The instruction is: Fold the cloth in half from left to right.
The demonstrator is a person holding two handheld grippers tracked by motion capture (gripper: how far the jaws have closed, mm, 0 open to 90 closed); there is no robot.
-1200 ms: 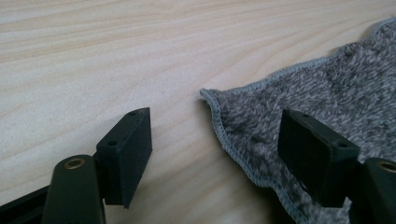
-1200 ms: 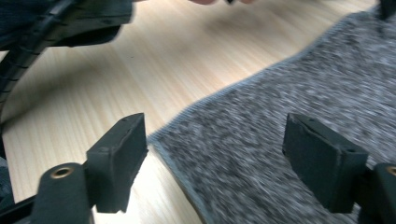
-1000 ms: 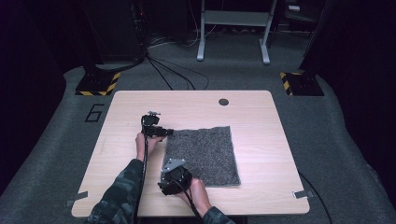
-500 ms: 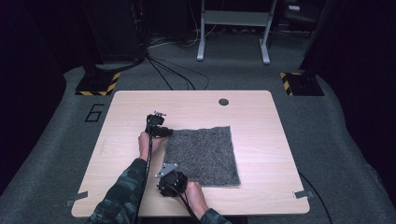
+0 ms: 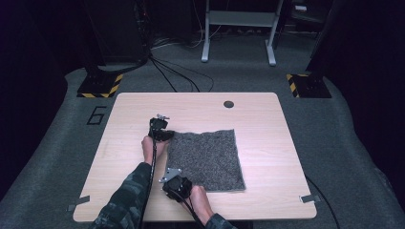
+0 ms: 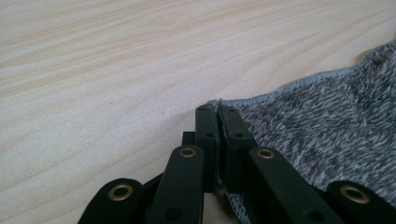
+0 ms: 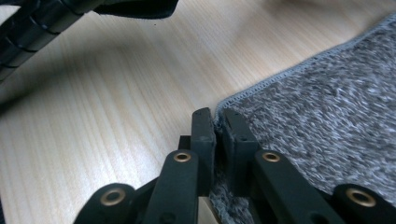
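The wooden table (image 5: 267, 143) has a dark round hole (image 5: 229, 104) near its far edge. On the grey floor (image 5: 363, 157), a painted 6 (image 5: 97, 115) lies left of the table, black-and-yellow striped bases (image 5: 100, 86) stand at far left and far right, and cables (image 5: 176, 74) run near a grey metal stand (image 5: 239, 21).

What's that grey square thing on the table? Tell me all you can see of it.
It is a grey cloth, mottled and fuzzy like knit or felt, with a stitched hem. It lies mostly flat on the wooden table, near the person's side. The left gripper is shut on its far left corner, the right gripper on its near left corner.
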